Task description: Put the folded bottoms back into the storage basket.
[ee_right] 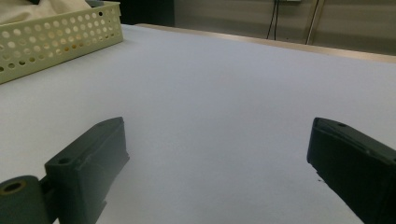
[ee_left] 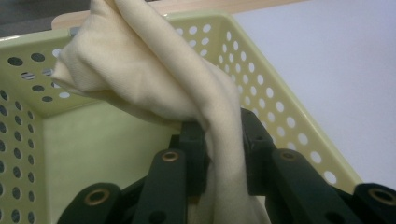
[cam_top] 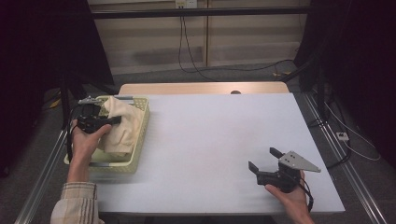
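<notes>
A soft cream cloth [ee_left: 154, 79] was pinched tight by the left claw [ee_left: 223, 149]. The cloth was bunched up in a pale yellow plastic basket with round holes [cam_top: 142, 122], seen at the left of the high view. The right claw [cam_top: 262, 160] was held wide open over the white bench [cam_top: 210, 140] at the lower right, and nothing was gripped by it.
</notes>
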`<state>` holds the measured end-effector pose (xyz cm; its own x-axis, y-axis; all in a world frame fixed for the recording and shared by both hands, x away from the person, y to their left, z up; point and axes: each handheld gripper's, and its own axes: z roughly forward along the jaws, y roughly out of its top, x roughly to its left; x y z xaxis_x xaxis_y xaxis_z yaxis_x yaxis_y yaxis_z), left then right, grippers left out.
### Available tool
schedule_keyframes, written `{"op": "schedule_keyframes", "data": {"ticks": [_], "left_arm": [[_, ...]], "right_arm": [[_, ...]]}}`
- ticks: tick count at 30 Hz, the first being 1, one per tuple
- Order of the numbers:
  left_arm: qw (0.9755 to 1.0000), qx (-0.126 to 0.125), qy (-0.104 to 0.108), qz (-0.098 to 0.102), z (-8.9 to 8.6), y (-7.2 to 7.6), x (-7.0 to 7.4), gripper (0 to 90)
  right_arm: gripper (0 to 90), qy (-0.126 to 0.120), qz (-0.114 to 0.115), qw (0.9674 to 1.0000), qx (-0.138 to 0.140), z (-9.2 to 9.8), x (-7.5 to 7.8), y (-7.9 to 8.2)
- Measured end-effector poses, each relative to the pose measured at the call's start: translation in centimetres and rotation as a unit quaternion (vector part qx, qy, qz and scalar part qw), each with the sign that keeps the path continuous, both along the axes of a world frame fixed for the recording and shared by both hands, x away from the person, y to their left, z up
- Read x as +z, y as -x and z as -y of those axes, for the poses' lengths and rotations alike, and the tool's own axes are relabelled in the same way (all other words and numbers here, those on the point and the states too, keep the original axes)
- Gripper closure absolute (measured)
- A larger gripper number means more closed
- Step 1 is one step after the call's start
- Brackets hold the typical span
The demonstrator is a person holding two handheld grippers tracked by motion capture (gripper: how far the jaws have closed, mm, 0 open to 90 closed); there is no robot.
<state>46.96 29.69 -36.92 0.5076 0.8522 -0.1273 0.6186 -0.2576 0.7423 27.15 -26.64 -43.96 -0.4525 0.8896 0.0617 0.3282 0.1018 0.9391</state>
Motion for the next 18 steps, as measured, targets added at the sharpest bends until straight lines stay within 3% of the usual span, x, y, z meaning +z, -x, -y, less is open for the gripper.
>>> {"op": "schedule_keyframes", "data": {"ticks": [5,11,18], "left_arm": [[0.9999,0.009,-0.011,0.002,0.31,-0.3,0.02,74.8],[0.999,0.02,-0.039,0.001,0.34,-0.59,-0.21,74.4],[0.9985,0.024,-0.049,-0.005,0.22,-0.96,-0.4,74.3]], "right_arm": [[4.7,-0.001,0.0,1.0,0.0,-0.03,0.0,0.0],[4.7,0.0,0.0,1.0,0.0,-0.02,-0.01,-0.01],[4.7,-0.001,-0.001,1.0,0.0,-0.02,-0.02,-0.02]]}}
